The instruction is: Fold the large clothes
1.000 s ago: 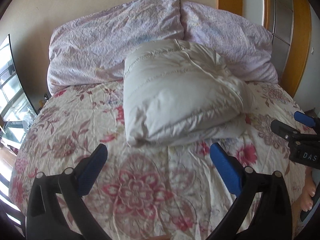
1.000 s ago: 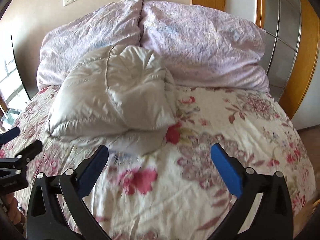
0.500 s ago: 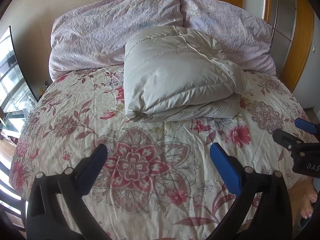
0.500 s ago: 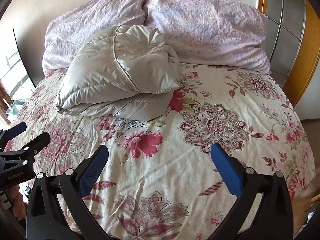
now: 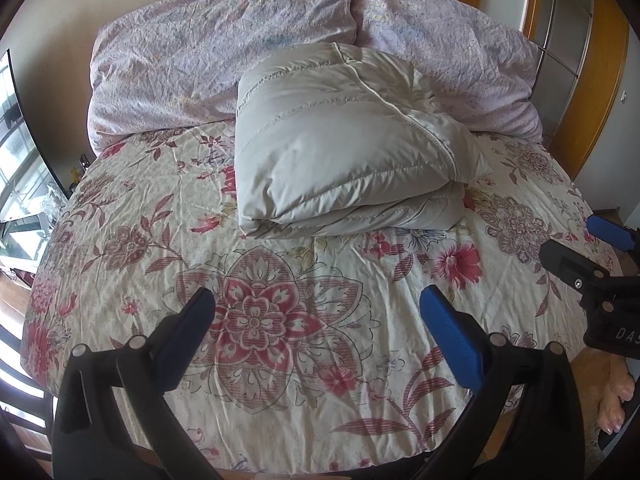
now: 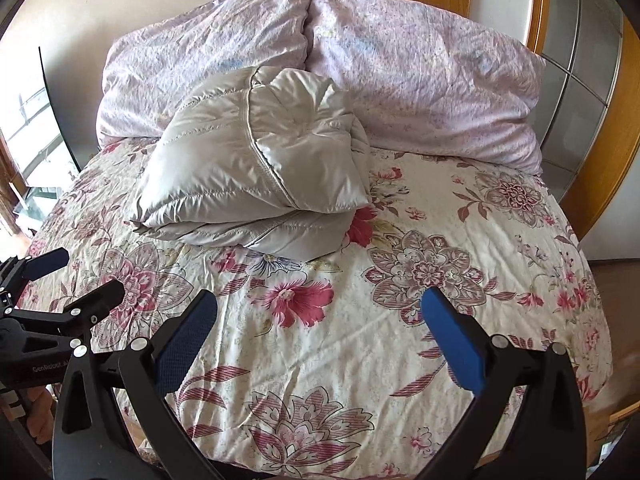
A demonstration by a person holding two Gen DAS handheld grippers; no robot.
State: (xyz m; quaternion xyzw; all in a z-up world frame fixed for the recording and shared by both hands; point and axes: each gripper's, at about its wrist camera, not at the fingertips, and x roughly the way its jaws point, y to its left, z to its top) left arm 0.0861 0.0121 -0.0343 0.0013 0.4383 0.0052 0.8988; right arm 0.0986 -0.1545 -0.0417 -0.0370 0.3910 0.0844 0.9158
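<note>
Grey puffer jacket (image 5: 344,148) sits folded into a thick bundle on the bed (image 5: 280,352), toward the headboard end, its back edge touching the two lilac pillows (image 5: 224,40). Top layer is bulging, lower layer sticks out underneath at the near right corner. Left gripper (image 5: 316,320) has its jaws spread wide, nothing in them, held over the floral cover well short of the jacket. Right gripper (image 6: 320,320) is the same: jaws wide apart, empty, over the near half of the bed, jacket up and to its left. Each gripper shows at the edge of the other's view. Fold looks done or nearly done, judging by the compact shape. Handling guess: light, very soft, springy down fill, so it will puff back open if only patted; shell is shiny and looks slippery, so a shallow pinch could slide off. Best hold is probably on the stitched seam lines or the stacked near edge, catching both layers together, not the puffy middle. A bare foot (image 5: 616,404) is visible by the bed's right side.
</note>
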